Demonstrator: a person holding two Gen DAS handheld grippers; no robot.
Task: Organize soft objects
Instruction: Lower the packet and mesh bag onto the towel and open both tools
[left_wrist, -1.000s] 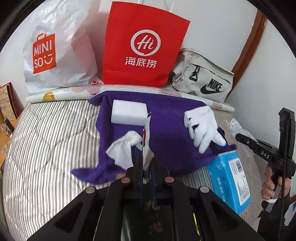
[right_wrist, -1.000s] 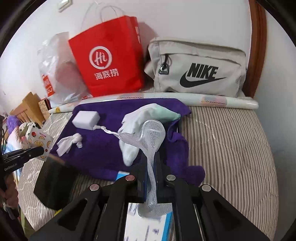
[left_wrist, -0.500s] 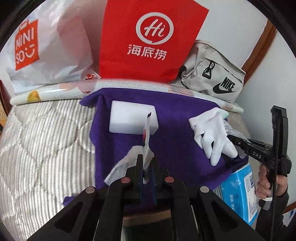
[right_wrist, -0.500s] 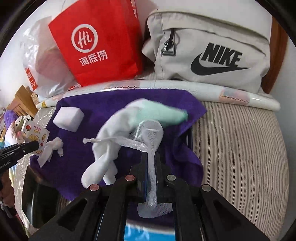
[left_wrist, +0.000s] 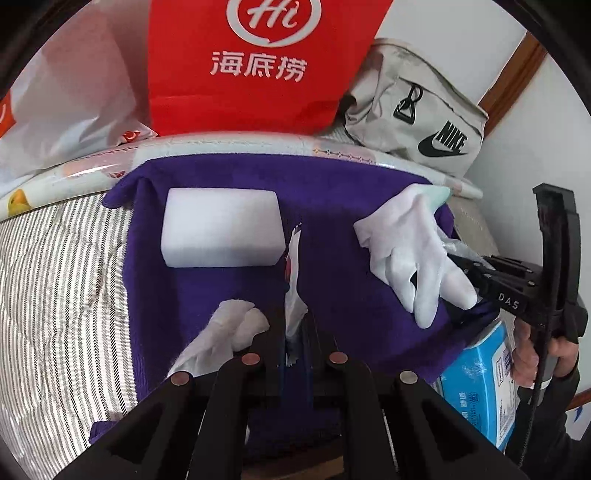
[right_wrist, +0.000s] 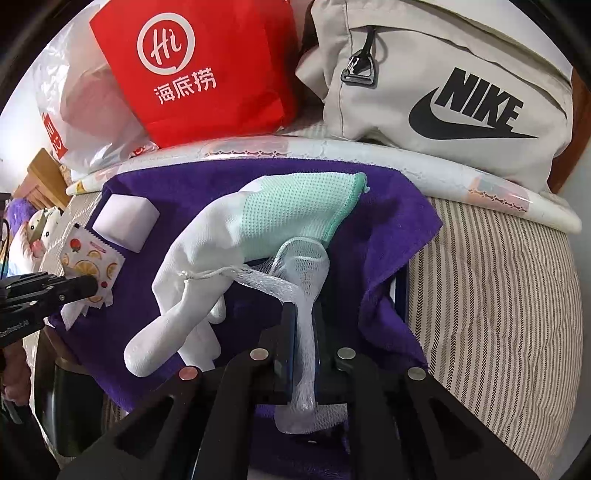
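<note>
In the lower centre of the right wrist view, the right gripper (right_wrist: 303, 332) is clamped on a translucent white mesh net pouch (right_wrist: 301, 273), whose drawstring trails left across a white glove with a mint-green knitted cuff (right_wrist: 258, 225). In the lower centre of the left wrist view, the left gripper (left_wrist: 295, 328) pinches a flat sachet printed with oranges (left_wrist: 293, 273), held edge-on above a crumpled white tissue (left_wrist: 225, 332). Both items appear to be mid-carry over the purple towel (left_wrist: 332, 206), so the step in hand looks like placing; the next move likely calls for lowering each piece onto a bare patch of towel before letting go. The pouch hangs limp and see-through, the glove lies flat with fingers splayed toward the frame's bottom. Farther up, a white sponge block (left_wrist: 221, 229) sits at the towel's upper left; beyond stand a red paper bag (right_wrist: 199, 70) and a beige Nike bag (right_wrist: 443, 96)
</note>
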